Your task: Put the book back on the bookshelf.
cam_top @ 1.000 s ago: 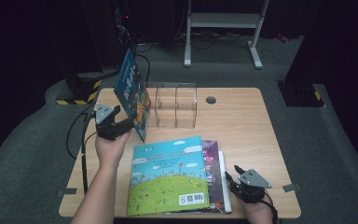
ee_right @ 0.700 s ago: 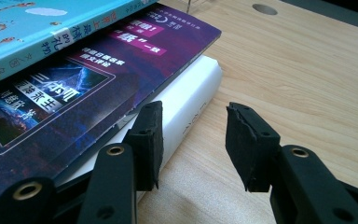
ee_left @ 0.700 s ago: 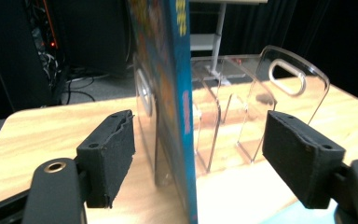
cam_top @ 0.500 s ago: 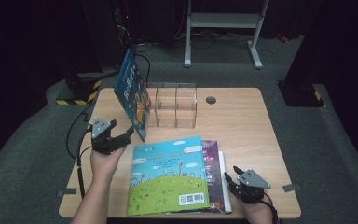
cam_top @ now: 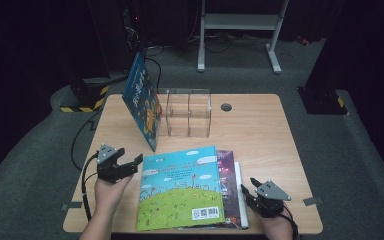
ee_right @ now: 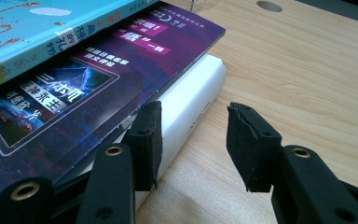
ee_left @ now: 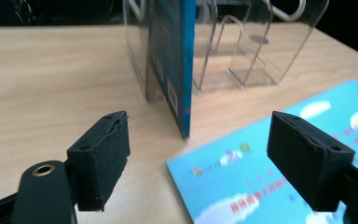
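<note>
Left gripper (cam_top: 130, 165) has dropped from beside the leaning blue book (cam_top: 141, 100) to the near-left of the surface (cam_top: 260, 130), jaws just been opening, now apart w/ nothing between. Blue book stands propped vs. the clear acrylic holder (cam_top: 188, 112), far-left. Next thing, the cloud-cover picture book (cam_top: 180, 187), lies flat atop the stack just right of the left gripper, long axis near-to-far. Right gripper (cam_top: 247, 192), jaws apart, empty, sits at the stack's right edge by the white book (ee_right: 193, 102).
</note>
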Tool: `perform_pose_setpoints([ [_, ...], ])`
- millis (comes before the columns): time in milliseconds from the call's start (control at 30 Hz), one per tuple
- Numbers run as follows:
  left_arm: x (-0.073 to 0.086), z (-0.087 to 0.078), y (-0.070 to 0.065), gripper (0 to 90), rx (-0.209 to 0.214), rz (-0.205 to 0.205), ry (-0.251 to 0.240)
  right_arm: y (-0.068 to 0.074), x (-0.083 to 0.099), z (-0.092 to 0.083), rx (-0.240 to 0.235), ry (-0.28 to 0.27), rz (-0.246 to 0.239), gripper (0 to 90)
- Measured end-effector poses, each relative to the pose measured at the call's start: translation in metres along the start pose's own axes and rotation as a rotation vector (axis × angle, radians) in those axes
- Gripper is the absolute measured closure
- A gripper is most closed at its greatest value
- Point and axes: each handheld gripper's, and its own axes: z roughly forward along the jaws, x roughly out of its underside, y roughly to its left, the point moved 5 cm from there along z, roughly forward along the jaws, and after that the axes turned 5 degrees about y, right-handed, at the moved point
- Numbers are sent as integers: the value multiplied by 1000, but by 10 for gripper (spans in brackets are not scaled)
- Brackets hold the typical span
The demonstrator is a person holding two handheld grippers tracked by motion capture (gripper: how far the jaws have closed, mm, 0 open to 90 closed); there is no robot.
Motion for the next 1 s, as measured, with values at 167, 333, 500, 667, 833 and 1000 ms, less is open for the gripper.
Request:
perform_pose_setpoints([
  [167,23,0,-4,222,20,-13,53,0,-1,-2,-5,-2,7,547],
  [333,43,1,-9,223,32,-15,105,0,-2,-3,-8,-3,2,538],
  [500,62,1,-14,222,51,-23,152,2,-3,-3,-25,4,5,537],
  [667,77,1,-24,176,101,-10,208,2,-5,-3,-15,-5,14,524],
  [833,82,1,-28,170,117,-23,228,3,-4,-1,-24,-6,26,534],
  [1000,88,7,-24,158,131,-54,283,8,-3,1,-21,5,5,536],
])
